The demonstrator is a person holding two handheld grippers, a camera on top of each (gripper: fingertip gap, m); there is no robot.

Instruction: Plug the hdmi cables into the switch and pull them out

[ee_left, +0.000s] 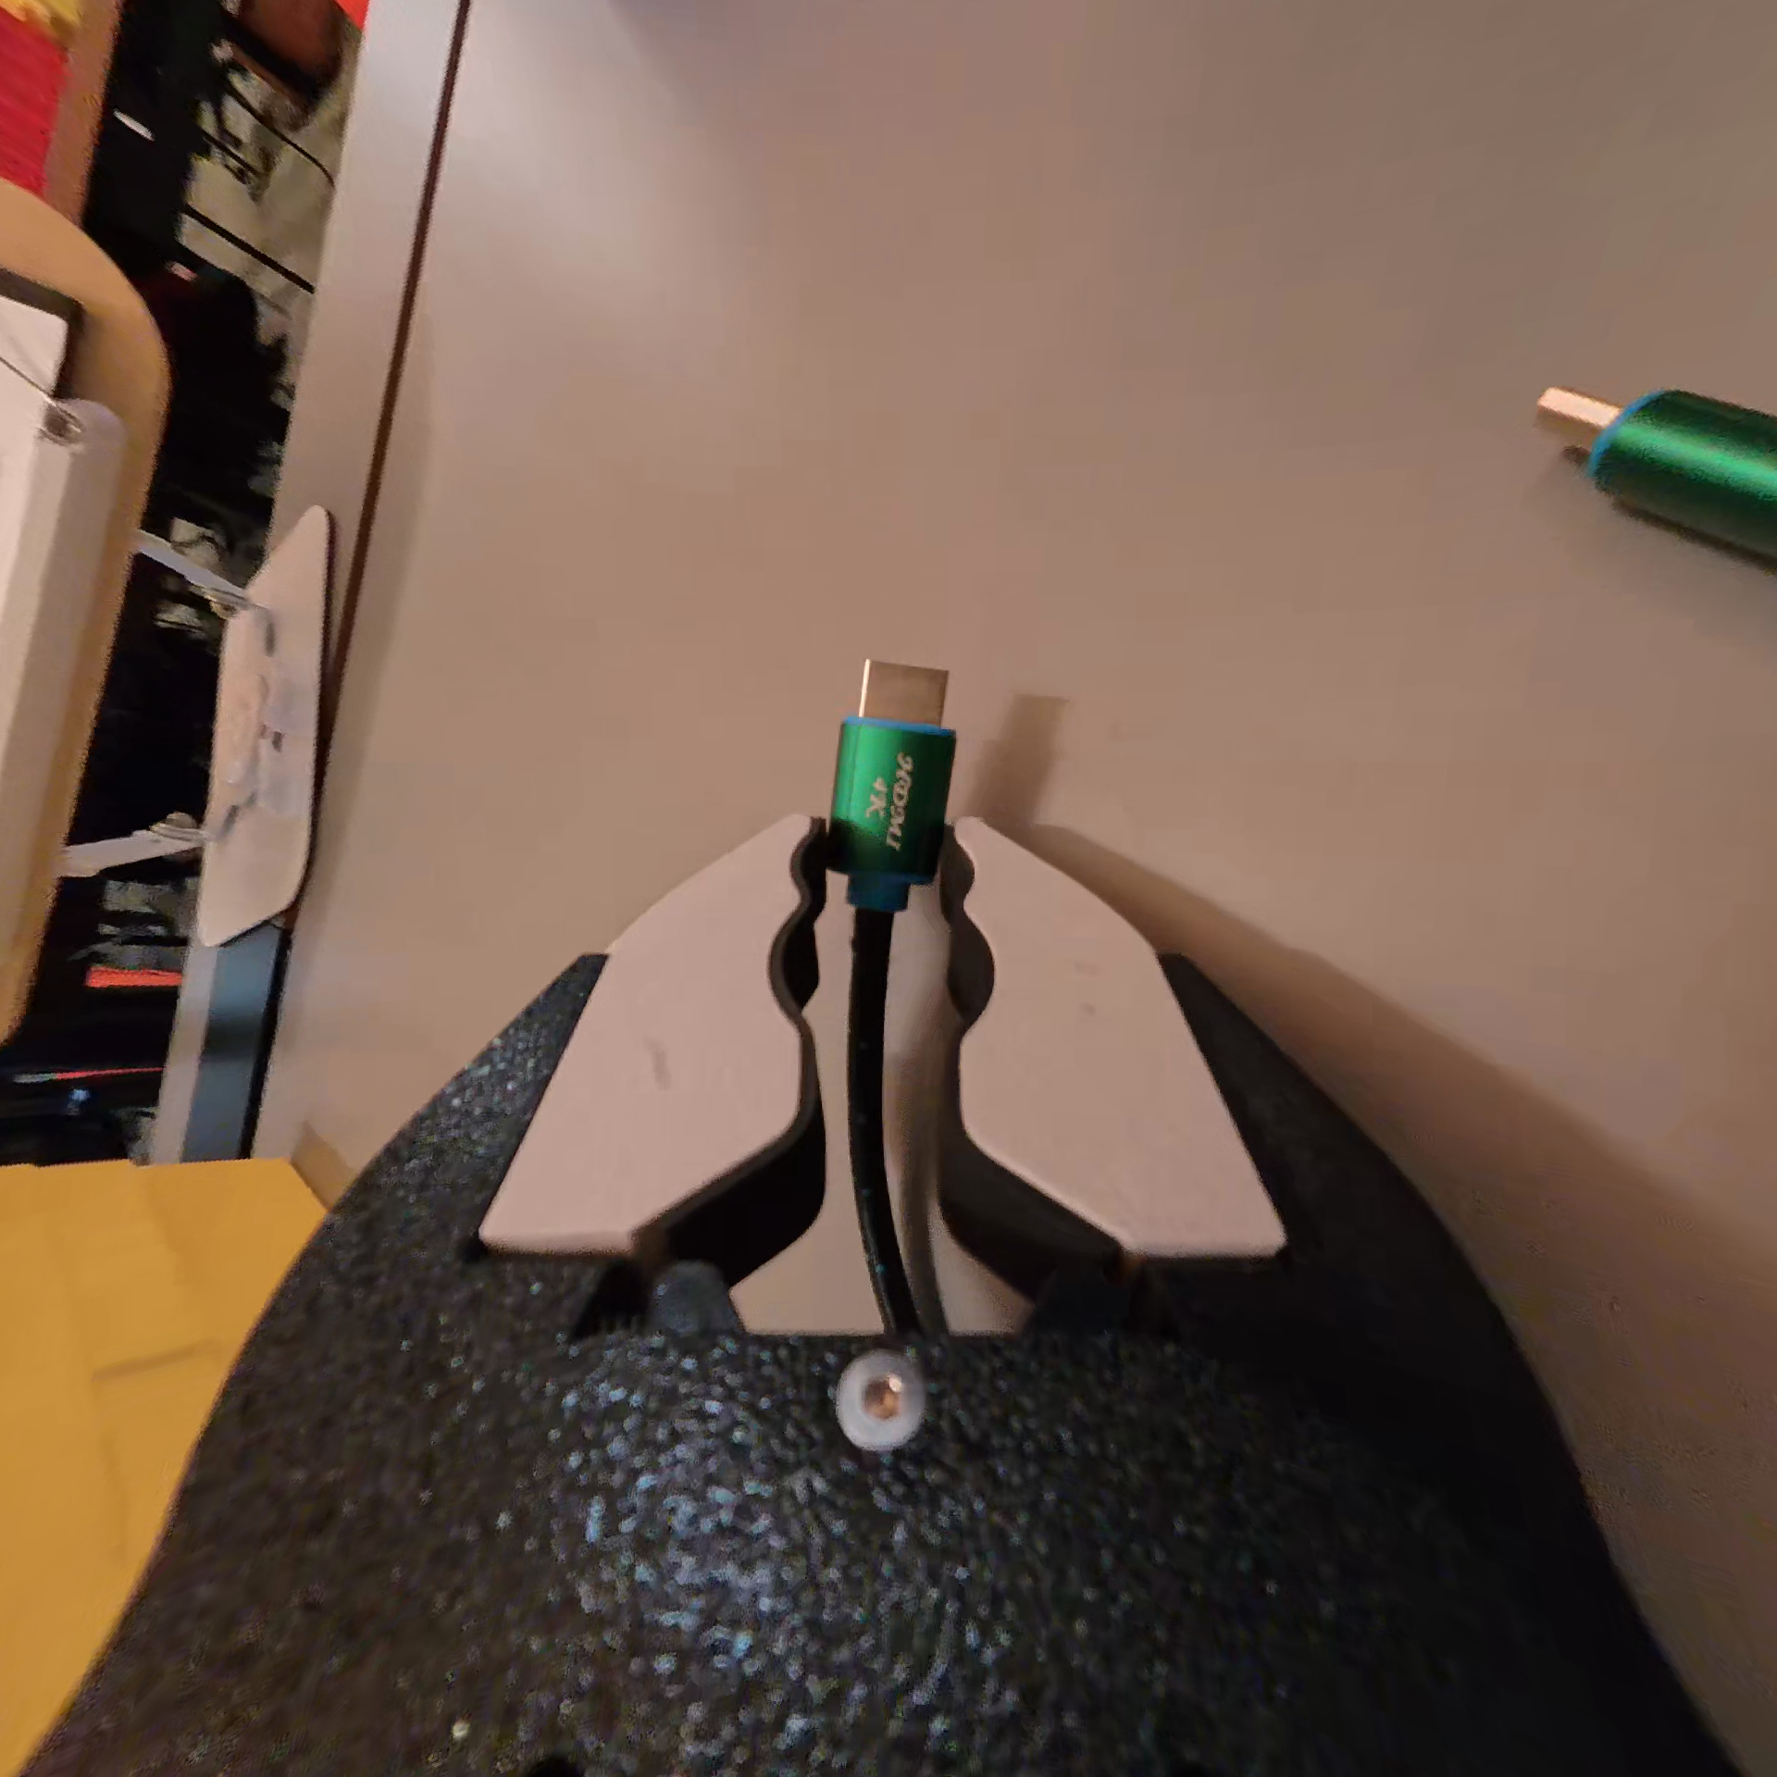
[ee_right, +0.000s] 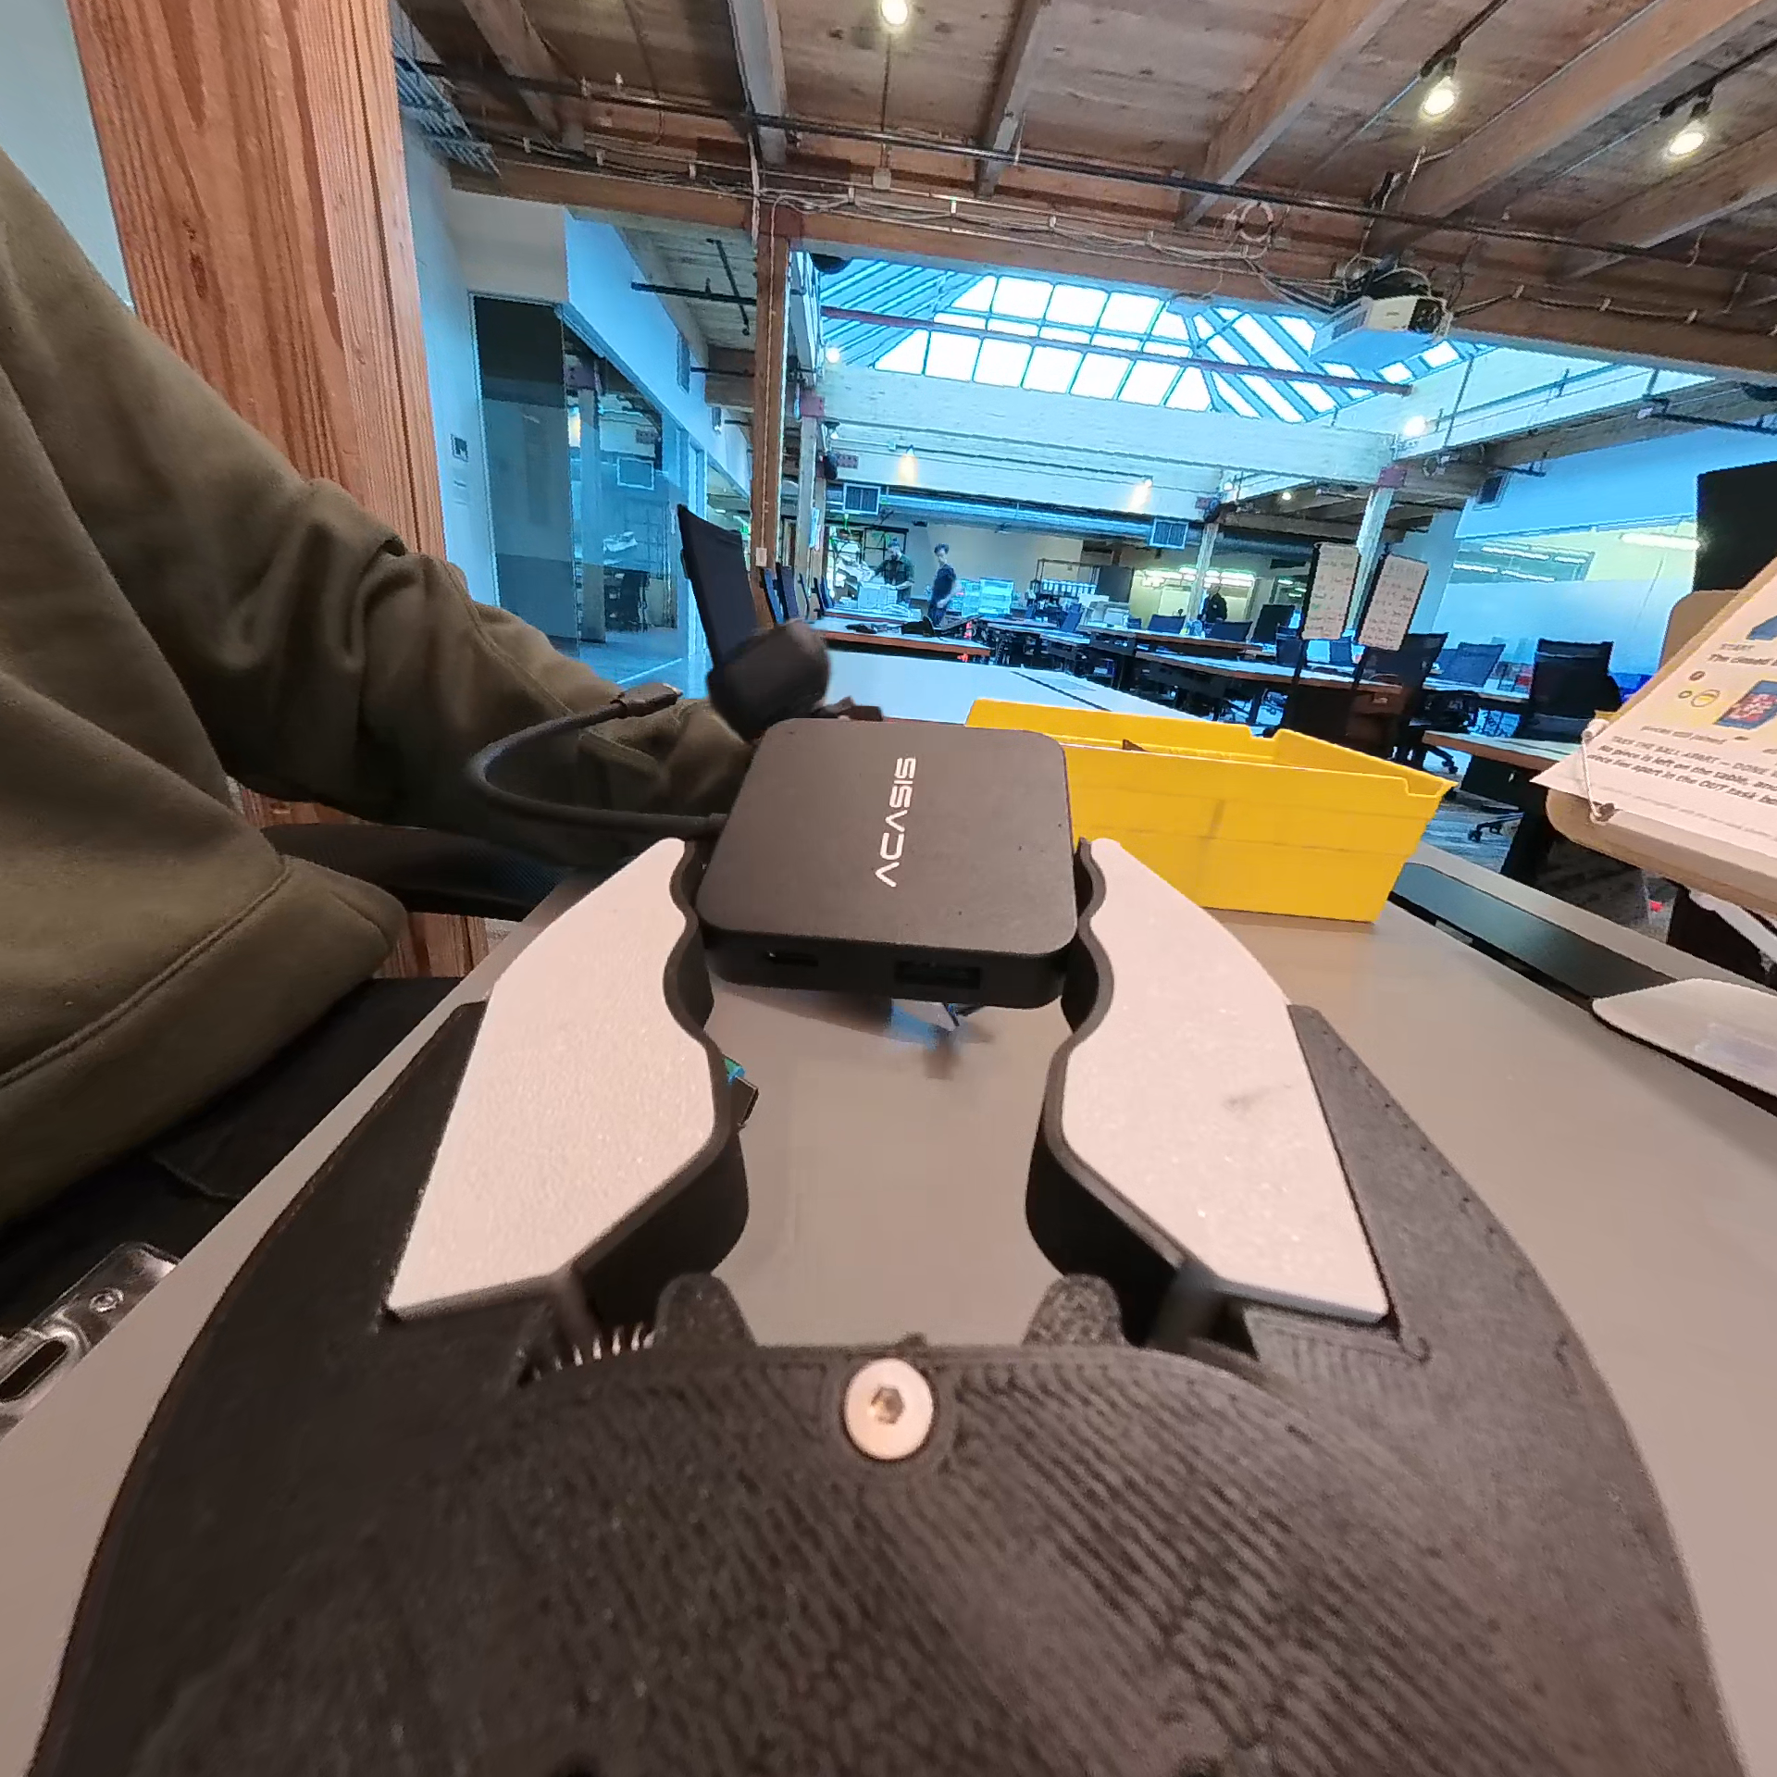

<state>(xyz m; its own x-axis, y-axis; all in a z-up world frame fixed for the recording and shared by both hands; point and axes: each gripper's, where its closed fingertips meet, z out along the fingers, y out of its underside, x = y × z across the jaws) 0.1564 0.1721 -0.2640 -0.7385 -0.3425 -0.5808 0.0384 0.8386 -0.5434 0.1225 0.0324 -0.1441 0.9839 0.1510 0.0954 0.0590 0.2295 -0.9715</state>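
Observation:
In the left wrist view my left gripper (ee_left: pixel 889 832) is shut on a green HDMI plug (ee_left: pixel 889 793). Its gold tip points away over the grey table (ee_left: pixel 1154 385), and its black cable (ee_left: pixel 870 1106) runs back between the fingers. A second green HDMI plug (ee_left: pixel 1673 462) lies at the right edge. In the right wrist view my right gripper (ee_right: pixel 889 856) is shut on the black switch box (ee_right: pixel 885 846), held by its sides, with its ports (ee_right: pixel 938 976) facing me just above the table (ee_right: pixel 1442 1058). The switch's own short black cable (ee_right: pixel 577 760) curls off to the left.
A yellow bin (ee_right: pixel 1250 817) stands behind the switch. A clipboard with a paper sheet (ee_right: pixel 1683 731) leans at the right. A person's green sleeve (ee_right: pixel 192 721) fills the left. In the left wrist view a yellow surface (ee_left: pixel 125 1298) lies at lower left, and a stand (ee_left: pixel 269 731) is at the table's left edge.

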